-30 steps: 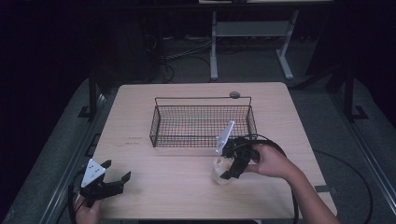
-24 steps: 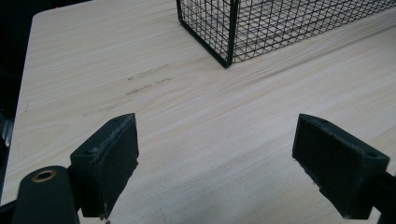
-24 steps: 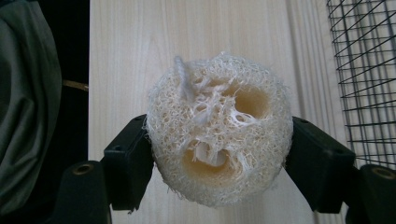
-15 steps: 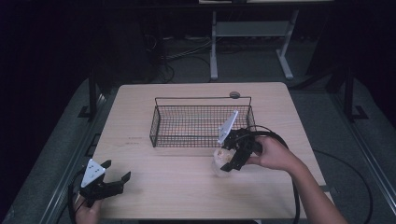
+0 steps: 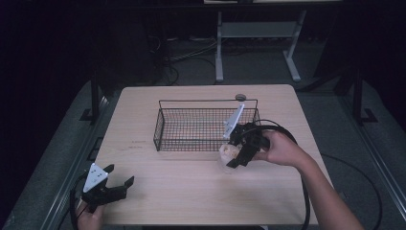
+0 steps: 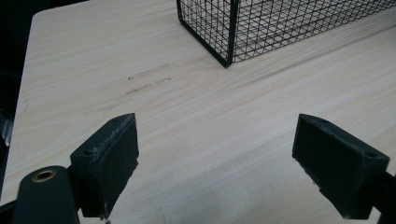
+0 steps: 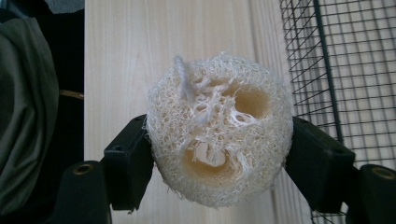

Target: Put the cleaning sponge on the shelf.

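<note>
The light wooden table (image 5: 201, 191) takes up the middle of the high view, its bare grain running under both grippers. Toward its 12 o'clock half stands a black wire basket (image 5: 163, 127), long side across the table, upright on its base; a small round grey disc (image 5: 240, 97) lies on the tabletop just beyond the basket's far right corner, at about 1 o'clock.

The person's right hand (image 5: 280, 149) comes in from 5 o'clock and holds the right gripper (image 5: 234, 154) just outside the basket's near right corner, at about 3 o'clock from the table's centre. Its grey three-cornered plate tilts up over the basket's right end. Its jaws are clamped on a loofah slice (image 7: 217, 151), a pale, fibrous round with hollow chambers. In the right gripper view one black pad presses each side of the slice, and the basket's mesh (image 7: 345, 65) stands close at the slice's 2 o'clock. In the high view the loofah slice (image 5: 228, 151) sits above the tabletop, beside the basket's front wall, not inside it.

The left gripper (image 5: 114, 186) rests at 7 o'clock, near the table's front left corner, well apart from the basket. Its jaws stand wide apart with nothing between them; the left gripper view shows bare wood between the pads and the basket's corner (image 6: 229, 56) at 12 o'clock.
</note>
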Available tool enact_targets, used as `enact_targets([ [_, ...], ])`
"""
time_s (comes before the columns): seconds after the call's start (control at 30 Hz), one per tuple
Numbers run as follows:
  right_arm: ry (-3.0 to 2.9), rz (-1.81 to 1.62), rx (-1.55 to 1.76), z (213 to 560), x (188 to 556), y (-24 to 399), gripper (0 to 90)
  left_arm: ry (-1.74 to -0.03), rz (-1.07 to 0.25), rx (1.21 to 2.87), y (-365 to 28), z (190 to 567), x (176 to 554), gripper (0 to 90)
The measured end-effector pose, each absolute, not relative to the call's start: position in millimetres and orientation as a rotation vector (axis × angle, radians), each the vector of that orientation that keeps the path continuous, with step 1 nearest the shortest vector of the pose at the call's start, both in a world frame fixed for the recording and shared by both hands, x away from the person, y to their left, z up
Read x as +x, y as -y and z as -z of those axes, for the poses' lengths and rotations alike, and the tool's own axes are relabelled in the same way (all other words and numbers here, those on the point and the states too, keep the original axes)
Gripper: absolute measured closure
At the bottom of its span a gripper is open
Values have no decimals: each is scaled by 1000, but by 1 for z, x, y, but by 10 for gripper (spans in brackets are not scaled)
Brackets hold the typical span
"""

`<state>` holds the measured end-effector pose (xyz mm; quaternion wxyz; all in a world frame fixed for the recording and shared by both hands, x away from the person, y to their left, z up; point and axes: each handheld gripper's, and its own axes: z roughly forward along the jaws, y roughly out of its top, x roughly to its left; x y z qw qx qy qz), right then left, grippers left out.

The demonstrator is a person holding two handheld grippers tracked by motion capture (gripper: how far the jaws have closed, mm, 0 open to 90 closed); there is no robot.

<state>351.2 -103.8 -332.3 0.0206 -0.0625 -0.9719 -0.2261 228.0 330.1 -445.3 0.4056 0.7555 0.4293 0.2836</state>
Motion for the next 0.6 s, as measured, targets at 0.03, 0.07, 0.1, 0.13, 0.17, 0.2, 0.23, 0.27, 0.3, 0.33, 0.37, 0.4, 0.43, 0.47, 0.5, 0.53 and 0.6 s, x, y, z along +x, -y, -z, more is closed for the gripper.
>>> enact_targets([
  [0.03,3012,703,-194,331,352,104,282,-1082,-715,1906,-330,445,228,137],
  [0.07,3014,700,-199,329,353,103,282,-1081,-715,1908,-330,445,228,137],
  [0.1,3021,690,-197,326,355,103,282,-1082,-716,1908,-330,445,228,137],
  [0.13,3021,690,-197,326,355,103,282,-1082,-716,1908,-330,445,228,137],
  [0.17,3021,687,-198,325,356,102,282,-1083,-716,1904,-330,445,228,137],
  [0.2,3021,689,-198,323,357,102,282,-1082,-716,1904,-331,445,228,137],
  [0.23,3025,689,-195,322,358,102,282,-1084,-716,1905,-331,445,228,137],
  [0.27,3025,688,-200,320,360,102,282,-1084,-716,1905,-331,445,228,137],
  [0.3,3024,696,-204,319,361,102,282,-1085,-714,1902,-330,445,228,137],
  [0.33,3023,700,-207,317,362,103,282,-1084,-715,1904,-330,445,228,137],
  [0.37,3026,700,-212,316,364,103,283,-1084,-714,1904,-330,445,228,137],
  [0.4,3026,700,-212,316,364,103,283,-1084,-714,1904,-330,445,228,137],
  [0.43,3027,700,-217,314,365,103,282,-1084,-714,1906,-330,445,228,137],
  [0.47,3031,694,-219,313,366,103,282,-1084,-713,1903,-330,445,228,137],
  [0.5,3035,694,-220,311,368,103,282,-1085,-713,1902,-330,445,228,137],
  [0.53,3034,700,-227,310,368,104,282,-1085,-713,1902,-330,445,228,137],
  [0.6,3022,713,-230,309,370,104,282,-1083,-713,1902,-330,445,228,137],
])
